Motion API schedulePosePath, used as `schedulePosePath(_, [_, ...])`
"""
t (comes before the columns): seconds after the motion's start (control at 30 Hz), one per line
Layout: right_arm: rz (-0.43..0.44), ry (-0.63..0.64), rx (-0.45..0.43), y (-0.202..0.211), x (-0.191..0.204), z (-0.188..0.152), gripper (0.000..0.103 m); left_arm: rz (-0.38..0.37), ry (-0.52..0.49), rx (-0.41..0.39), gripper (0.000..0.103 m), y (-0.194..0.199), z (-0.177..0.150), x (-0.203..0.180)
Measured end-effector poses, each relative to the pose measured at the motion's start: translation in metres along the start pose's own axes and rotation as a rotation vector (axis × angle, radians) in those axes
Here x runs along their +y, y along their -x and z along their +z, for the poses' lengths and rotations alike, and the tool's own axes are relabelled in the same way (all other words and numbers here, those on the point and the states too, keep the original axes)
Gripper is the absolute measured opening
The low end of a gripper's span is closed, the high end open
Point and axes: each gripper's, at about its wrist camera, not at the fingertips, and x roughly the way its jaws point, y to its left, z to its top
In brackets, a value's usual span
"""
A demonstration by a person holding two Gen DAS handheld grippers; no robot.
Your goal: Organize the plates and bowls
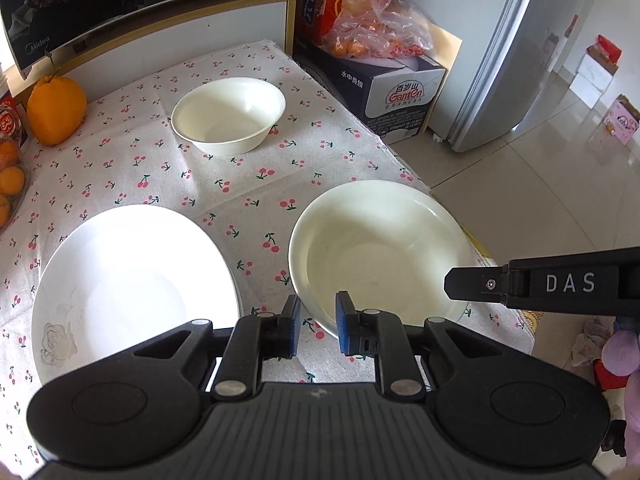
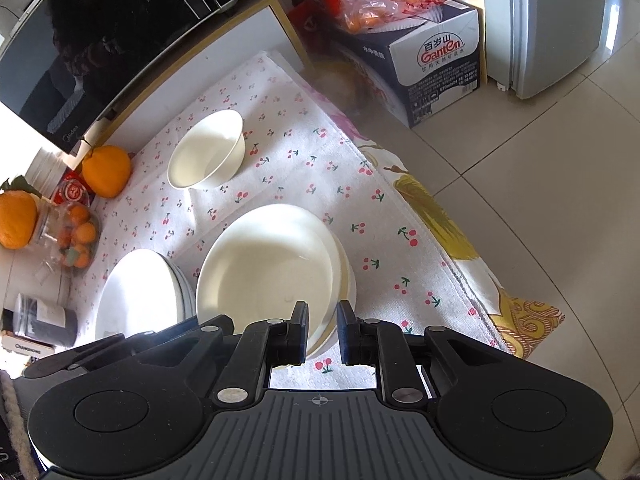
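Orange (image 1: 56,110) (beside microwave (image 1: 120,4)), fridge (image 1: 516,52).

my right gripper (image 2: 322,334) hangs over the cherry-print cloth (image 2: 304,176), its jaws a little apart around the near rim of the cream plate (image 2: 266,264) — whether they touch it, i can't tell. just left sits a white plate (image 2: 136,296); further back, a small bowl (image 2: 206,156) and an orange (image 2: 107,170).
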Motion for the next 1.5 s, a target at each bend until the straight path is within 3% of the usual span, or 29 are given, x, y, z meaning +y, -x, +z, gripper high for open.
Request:
schedulePosePath(0.53, [-0.037, 0.027, 0.025, -0.012, -0.001, 0.0, 0.017, 0.001, -0.009, 0.021, 0.017, -0.009, 0.0, -0.003])
schedulePosePath(0.73, [-0.037, 0.027, 0.011, -0.01, 0.0, 0.002, 0.018, -0.014, -0.028, 0.01, 0.024, -0.007, -0.001, -0.004])
schedulePosePath(0.8, [-0.022, 0.015, -0.002, -0.007, -0.002, 0.004, 0.026, -0.025, -0.034, 0.002, 0.03, -0.005, -0.001, -0.005])
schedulePosePath(0.87, [-0.006, 0.002, -0.02, -0.002, -0.003, 0.007, 0.042, -0.034, -0.033, -0.014, 0.044, -0.001, 0.0, -0.005])
schedulePosePath(0.97, [0.003, 0.001, -0.05, 0.004, -0.004, 0.01, 0.054, -0.045, -0.033, -0.041, 0.051, 0.007, 0.002, -0.005])
schedulePosePath(1.17, [0.015, 0.004, -0.093, 0.013, -0.003, 0.015, 0.061, -0.056, -0.007, -0.098, 0.071, 0.021, 0.008, 0.002])
schedulePosePath(1.23, [0.02, 0.007, -0.111, 0.015, -0.001, 0.017, 0.07, -0.051, 0.006, -0.114, 0.074, 0.024, 0.01, 0.006])
schedulePosePath(1.5, [0.023, 0.045, -0.166, 0.014, 0.009, 0.021, 0.076, 0.021, 0.044, -0.175, 0.083, 0.028, 0.019, 0.031])
